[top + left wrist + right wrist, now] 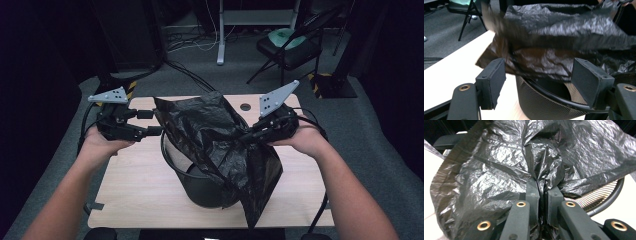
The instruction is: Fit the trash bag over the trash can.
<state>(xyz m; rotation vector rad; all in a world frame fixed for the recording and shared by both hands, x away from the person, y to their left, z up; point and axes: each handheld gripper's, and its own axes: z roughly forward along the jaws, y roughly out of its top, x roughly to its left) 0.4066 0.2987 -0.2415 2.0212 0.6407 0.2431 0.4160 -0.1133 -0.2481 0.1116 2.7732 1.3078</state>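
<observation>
A crumpled black plastic bag (210, 135) hangs over a black mesh waste bin (205, 187) in the middle of the wooden table (135, 185). My right gripper (247, 134) is shut on a fold of the bag (506, 170), its jaws pinching the plastic in the right gripper view; the bin rim (609, 195) shows below right. My left gripper (155, 122) stands open just left of the bag's edge. In the left gripper view its wide-apart jaws frame the bag (564, 37) and the bin (541, 102), with nothing between them.
A folding chair (290, 45) with a green item on its seat stands on the grey floor beyond the table. A white desk leg (220, 35) and cables lie at the back. A round hole (245, 106) marks the table's far side.
</observation>
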